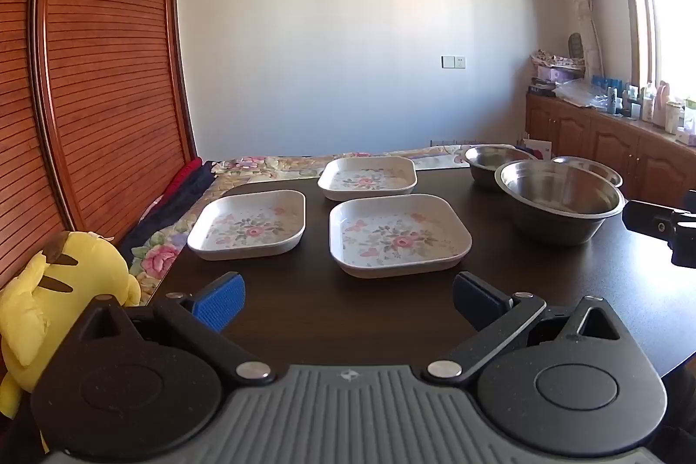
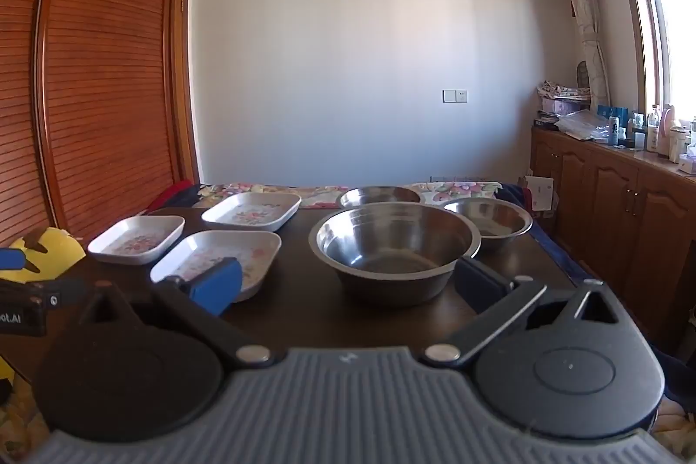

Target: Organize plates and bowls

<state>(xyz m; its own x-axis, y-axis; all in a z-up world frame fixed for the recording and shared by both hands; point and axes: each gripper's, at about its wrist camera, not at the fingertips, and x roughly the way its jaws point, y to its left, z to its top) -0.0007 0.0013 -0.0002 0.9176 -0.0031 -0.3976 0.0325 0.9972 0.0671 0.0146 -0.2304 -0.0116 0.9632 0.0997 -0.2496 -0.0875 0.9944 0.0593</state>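
Grippers left [image 1: 348, 303] and right [image 2: 348, 285] spread wide, empty, bare dark table [image 1: 348, 312] before plates [image 1: 400, 233], bowls [image 2: 396, 246] near right edge

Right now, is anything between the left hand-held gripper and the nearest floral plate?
Nothing visible. The left hand-held gripper is open, and only bare dark table lies between it and the nearest floral plate. The other two plates sit left and behind it.

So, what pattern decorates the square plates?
Pink flowers on white plates; clearest in the left wrist view.
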